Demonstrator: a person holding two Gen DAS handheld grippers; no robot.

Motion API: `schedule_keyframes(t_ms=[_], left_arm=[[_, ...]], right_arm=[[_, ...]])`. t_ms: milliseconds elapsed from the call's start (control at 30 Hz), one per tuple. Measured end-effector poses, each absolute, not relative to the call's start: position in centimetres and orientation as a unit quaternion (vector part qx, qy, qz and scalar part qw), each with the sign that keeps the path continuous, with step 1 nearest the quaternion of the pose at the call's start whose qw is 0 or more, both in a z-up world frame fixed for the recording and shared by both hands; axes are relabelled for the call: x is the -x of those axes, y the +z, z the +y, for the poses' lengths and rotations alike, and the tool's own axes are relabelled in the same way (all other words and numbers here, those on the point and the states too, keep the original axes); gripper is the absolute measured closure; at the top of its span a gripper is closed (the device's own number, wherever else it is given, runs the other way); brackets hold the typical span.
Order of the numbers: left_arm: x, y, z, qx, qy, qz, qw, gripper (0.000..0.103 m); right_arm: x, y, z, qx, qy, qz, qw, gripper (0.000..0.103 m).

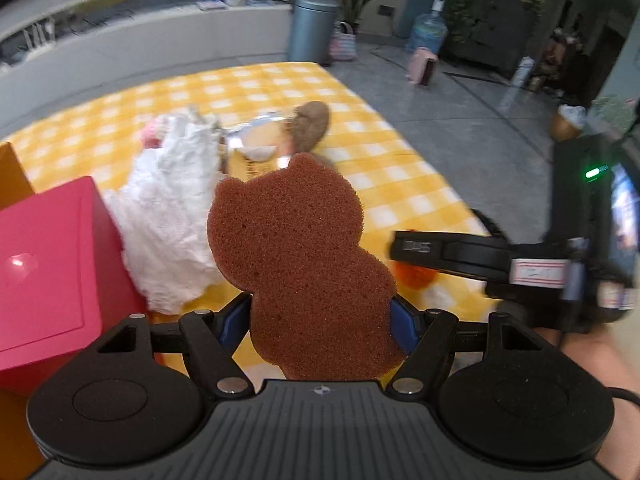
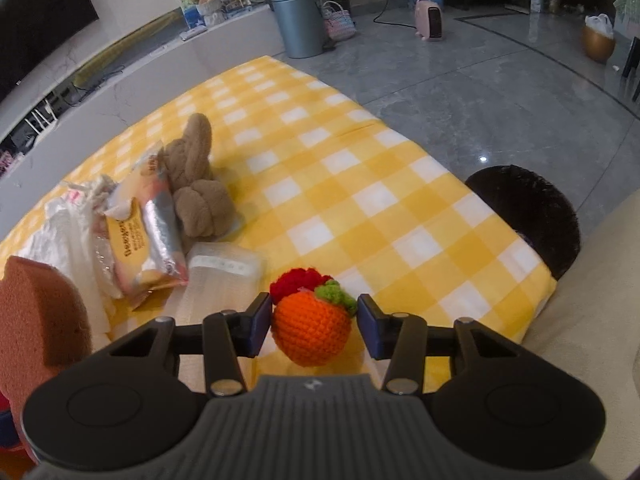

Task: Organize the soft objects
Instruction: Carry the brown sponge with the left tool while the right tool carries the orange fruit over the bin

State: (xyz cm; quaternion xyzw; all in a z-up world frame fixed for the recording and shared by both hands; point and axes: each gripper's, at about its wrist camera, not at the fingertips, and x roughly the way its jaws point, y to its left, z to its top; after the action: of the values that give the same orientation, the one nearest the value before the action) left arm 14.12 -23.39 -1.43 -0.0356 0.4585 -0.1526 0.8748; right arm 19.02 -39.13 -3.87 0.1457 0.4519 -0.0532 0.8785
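Sponge first: brown bear-shaped foam sponge (image 1: pixel 296 256) sits upright between the blue pads of the left gripper (image 1: pixel 320 320), pinched at its lower body, head clear above the fingers. That hold, lifted off the yellow-and-white checked cloth (image 1: pixel 384 184), probably suits carrying it to the pink lidded box (image 1: pixel 52 272) just left of the sponge. Whether the box is the target is a guess.

Right of the sponge, the orange crocheted ball with green leaf tuft (image 2: pixel 314 328) lies on the cloth between the right gripper (image 2: pixel 314 326) pads. Left pad touches it; a thin gap shows at the right pad, so the jaws stand half spread around it, not yet clamped. A red crocheted piece (image 2: pixel 294 282) sits just behind the ball, touching it.

Beyond the sponge: white crumpled fluffy fabric (image 1: pixel 168 220), yellow snack packet (image 2: pixel 138 240), clear plastic pouch (image 2: pixel 218 276), tan knotted plush toy (image 2: pixel 196 184).

Hard to read: the left view is motion-blurred, the sponge's base hides behind the gripper body, and the box interior is unseen.
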Motion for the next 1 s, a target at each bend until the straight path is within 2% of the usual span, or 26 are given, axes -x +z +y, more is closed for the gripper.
schedule_keyframes(t_ms=[167, 467, 667, 1000], left_arm=[[-14.1, 0.3, -21.2, 0.097, -0.202, 0.448, 0.865, 0.021], [-13.5, 3.9, -17.4, 0.128, -0.188, 0.384, 0.895, 0.021], [-11.9, 5.7, -15.3, 0.107, -0.138, 0.372, 0.912, 0.021], [-6.8, 8.2, -9.5, 0.090, -0.045, 0.320, 0.942, 0.021]], right_arm=[[-18.8, -3.6, -39.5, -0.156, -0.057, 0.442, 0.882, 0.056], [-17.7, -2.2, -39.8, -0.176, -0.034, 0.410, 0.894, 0.056], [-16.1, 1.2, -38.7, -0.185, 0.008, 0.362, 0.913, 0.056], [-12.0, 9.0, -31.6, -0.109, 0.076, 0.266, 0.955, 0.056]])
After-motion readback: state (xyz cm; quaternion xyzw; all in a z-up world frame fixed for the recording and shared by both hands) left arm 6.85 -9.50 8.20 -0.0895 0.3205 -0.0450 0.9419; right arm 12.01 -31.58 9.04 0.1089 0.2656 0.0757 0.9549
